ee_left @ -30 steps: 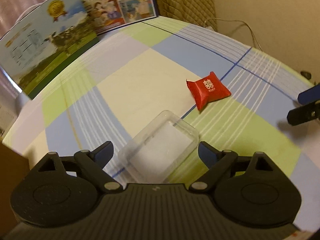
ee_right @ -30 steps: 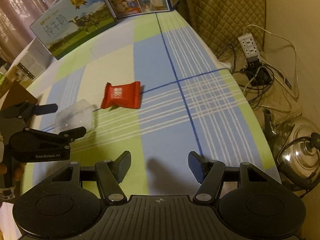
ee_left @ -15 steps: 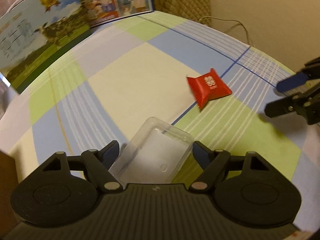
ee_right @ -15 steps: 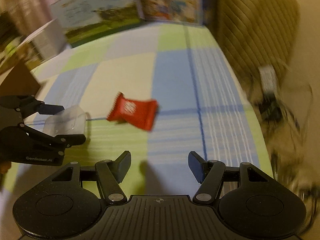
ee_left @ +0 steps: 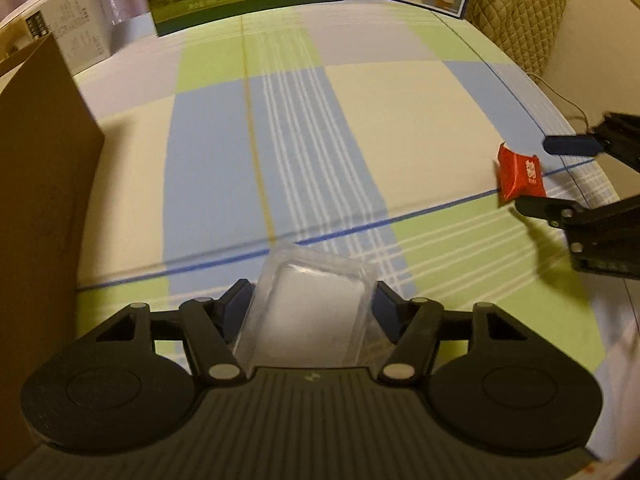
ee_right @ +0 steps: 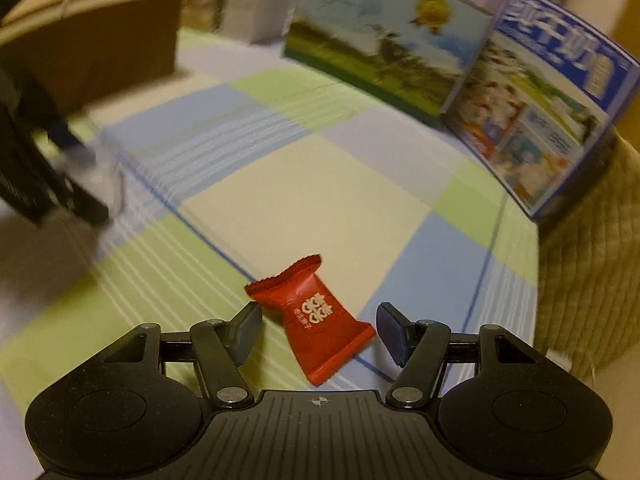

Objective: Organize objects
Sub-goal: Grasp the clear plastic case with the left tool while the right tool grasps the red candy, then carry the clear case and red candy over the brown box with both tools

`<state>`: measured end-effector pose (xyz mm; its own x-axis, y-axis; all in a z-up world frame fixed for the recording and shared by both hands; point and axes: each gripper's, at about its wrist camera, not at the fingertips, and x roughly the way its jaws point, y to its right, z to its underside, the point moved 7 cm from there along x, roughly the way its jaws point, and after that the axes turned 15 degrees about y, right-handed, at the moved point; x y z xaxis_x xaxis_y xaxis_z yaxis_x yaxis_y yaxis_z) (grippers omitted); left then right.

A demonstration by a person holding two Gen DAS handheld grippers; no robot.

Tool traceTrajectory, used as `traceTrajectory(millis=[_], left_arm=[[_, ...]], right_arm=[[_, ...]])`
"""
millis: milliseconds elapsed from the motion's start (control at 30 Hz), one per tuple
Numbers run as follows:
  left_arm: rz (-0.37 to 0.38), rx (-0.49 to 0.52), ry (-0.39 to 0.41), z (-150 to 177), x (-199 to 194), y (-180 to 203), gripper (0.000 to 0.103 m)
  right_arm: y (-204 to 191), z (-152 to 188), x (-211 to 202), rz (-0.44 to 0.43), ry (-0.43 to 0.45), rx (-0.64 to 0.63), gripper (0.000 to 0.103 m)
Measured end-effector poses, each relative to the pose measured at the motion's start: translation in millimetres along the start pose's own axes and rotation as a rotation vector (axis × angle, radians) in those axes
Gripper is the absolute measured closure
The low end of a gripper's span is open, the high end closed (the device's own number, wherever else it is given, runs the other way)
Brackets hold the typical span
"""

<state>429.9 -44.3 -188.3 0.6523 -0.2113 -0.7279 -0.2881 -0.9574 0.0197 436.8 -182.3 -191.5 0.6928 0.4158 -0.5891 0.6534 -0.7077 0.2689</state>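
The left gripper [ee_left: 312, 300] pinches a clear plastic tray [ee_left: 310, 300] above the checked tablecloth [ee_left: 280, 140], likely as the receptacle. The right gripper [ee_right: 318, 330], jaws spread, straddles the red candy packet [ee_right: 314, 318] lying on that cloth, ready to close.

Left gripper [ee_left: 310, 306] seemingly clamped shut; right gripper [ee_right: 318, 330] spread wide.

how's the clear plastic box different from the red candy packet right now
The clear plastic box is see-through and rigid; the red candy packet is opaque, soft and printed. The box is clamped in the left gripper; the packet lies loose on the tablecloth between the open fingers of the right gripper. Both are small.
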Motion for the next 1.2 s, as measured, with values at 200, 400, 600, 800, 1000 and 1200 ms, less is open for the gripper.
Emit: traceTrajectory(millis=[200,400,600,800,1000,1200], left_arm=[[0.013,-0.021,-0.012,7,-8,-2,0.042],[0.011,-0.032,-0.013,7,-9,-2,0.043],[-0.001,-0.016,-0.012,8,-9,2,0.049],[-0.003,-0.006,-0.021,22,-22,10,0.049],[0.011,-0.022,-0.034,39,-41,16,0.050],[0.018,-0.045,-0.002,44,-68,17,0.050]], right_arm=[[-2,3,5,-0.079,-0.011,0.014,0.074],[-14,0,-7,-0.103,-0.040,0.138,0.075],[-39,-1,-26,-0.088,-0.061,0.282,0.075],[-63,0,-44,-0.100,-0.070,0.360,0.076],[-73,1,-58,-0.120,-0.088,0.440,0.077],[-80,-10,-79,-0.148,-0.064,0.478,0.077]])
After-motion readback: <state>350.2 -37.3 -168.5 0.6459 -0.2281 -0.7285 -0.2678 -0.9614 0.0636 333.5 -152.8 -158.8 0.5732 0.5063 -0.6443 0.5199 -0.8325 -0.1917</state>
